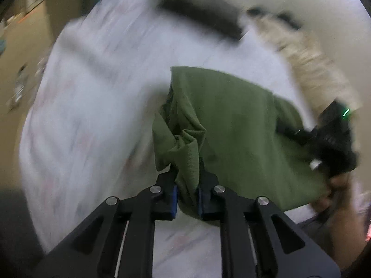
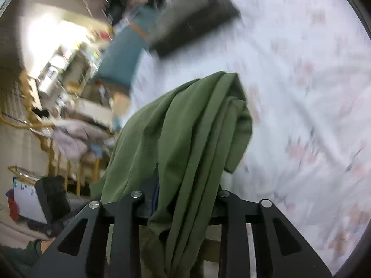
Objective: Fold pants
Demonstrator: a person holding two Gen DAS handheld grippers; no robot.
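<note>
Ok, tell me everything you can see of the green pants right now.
The green pants are olive, a thin woven-looking cloth, bunched and creased. The left gripper is shut on a gathered wad of them. The right gripper has several layers draped between its fingers. They hang lifted over the white floral bedsheet.

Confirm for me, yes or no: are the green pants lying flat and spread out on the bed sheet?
No, the green pants hang bunched and draped over the right gripper, lifted above the floral sheet.

green pants (image 2: 185, 125) — bunched in right gripper (image 2: 183, 199), floral sheet (image 2: 301, 92)
</note>
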